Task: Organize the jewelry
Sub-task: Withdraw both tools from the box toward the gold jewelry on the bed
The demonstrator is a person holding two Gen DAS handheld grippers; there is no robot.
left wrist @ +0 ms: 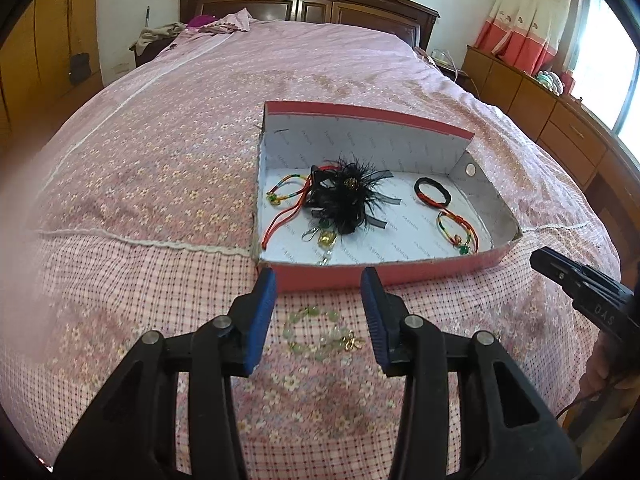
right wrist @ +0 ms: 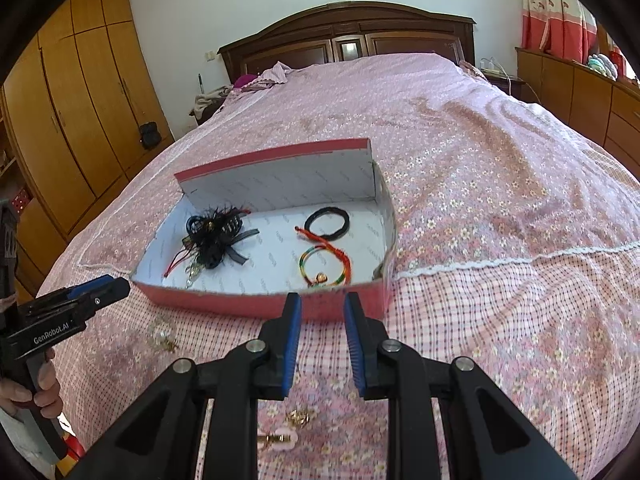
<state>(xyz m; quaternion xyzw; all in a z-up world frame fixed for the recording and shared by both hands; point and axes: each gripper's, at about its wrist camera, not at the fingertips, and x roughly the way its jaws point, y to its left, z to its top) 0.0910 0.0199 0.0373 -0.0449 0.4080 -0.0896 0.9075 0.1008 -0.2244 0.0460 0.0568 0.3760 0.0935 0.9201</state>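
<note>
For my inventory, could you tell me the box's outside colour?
Pinkish red box, white printed inside; the left wrist view shows it best.

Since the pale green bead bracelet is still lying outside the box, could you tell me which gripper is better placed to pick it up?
Left, probably. The left gripper is open with the green bead bracelet framed between its fingers; the right gripper faces the box further right.

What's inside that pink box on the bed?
The pink box holds a black feathered hair clip, a black hair tie, two multicoloured cord bracelets and small charms. Whatever lies beneath the feathers is hidden.
</note>
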